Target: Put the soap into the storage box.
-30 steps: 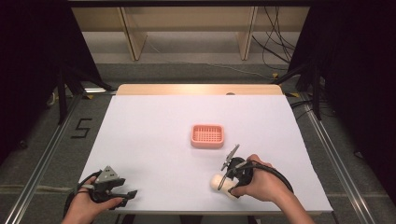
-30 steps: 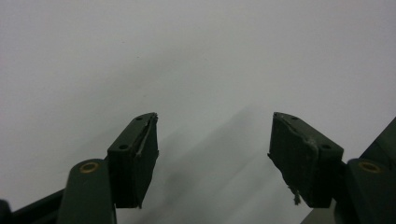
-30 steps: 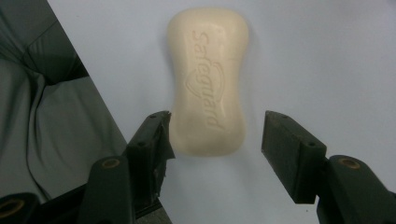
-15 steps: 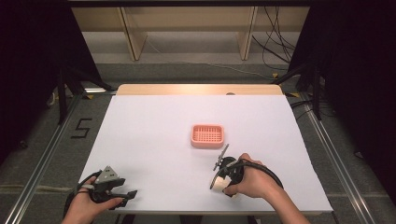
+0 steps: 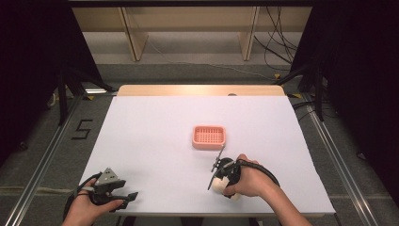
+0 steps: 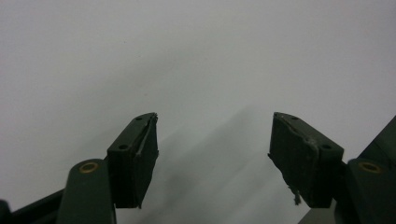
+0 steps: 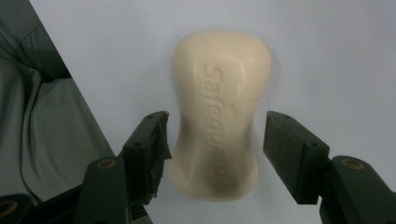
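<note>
While the left gripper (image 6: 212,154) was held wide over bare table (image 5: 155,141), the right gripper (image 7: 215,154) was spread astride the soap bar (image 7: 219,112), ungripped; closing seemed due next, probably for the pink soap dish (image 5: 209,137).

Cream soap (image 7: 218,116), pink dish (image 5: 208,137), white table (image 5: 155,136)

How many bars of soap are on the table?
1. The soap bar lies near the table's front edge, between the open jaws of the right hand-held gripper; none sits in the pink dish.

The left claw (image 6: 212,158) hangs spread wide above the bare white table (image 6: 196,60).
</note>
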{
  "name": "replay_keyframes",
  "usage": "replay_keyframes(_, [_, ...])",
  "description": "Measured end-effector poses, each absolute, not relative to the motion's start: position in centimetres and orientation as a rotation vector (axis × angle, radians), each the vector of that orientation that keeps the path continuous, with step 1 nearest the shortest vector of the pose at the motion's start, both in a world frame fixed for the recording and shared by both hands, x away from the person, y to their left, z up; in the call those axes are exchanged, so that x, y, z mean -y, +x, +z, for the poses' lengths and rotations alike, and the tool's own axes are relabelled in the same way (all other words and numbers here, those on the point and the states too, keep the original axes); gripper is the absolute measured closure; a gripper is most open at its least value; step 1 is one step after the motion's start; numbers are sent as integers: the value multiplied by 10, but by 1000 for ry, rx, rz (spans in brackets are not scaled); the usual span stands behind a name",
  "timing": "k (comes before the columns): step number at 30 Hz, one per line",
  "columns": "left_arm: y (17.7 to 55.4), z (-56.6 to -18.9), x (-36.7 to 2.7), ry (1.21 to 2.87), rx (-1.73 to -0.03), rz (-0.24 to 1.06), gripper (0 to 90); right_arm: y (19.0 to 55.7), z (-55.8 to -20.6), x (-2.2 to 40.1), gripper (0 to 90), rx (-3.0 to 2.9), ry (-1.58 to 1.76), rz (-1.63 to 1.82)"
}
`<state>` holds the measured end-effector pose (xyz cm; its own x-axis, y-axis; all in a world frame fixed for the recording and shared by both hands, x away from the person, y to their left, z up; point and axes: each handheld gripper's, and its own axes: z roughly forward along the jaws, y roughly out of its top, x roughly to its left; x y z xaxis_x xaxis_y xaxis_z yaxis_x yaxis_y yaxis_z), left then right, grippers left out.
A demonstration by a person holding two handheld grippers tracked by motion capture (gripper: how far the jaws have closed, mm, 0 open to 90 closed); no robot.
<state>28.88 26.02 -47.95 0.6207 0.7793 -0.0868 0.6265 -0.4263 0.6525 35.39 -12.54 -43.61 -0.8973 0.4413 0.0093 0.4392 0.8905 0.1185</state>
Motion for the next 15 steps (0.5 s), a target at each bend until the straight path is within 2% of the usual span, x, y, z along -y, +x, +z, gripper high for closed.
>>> replay_keyframes(15, [288, -479, -262, 2190, -1087, 314, 321, 358, -443, 120, 400, -3043, 725, 136])
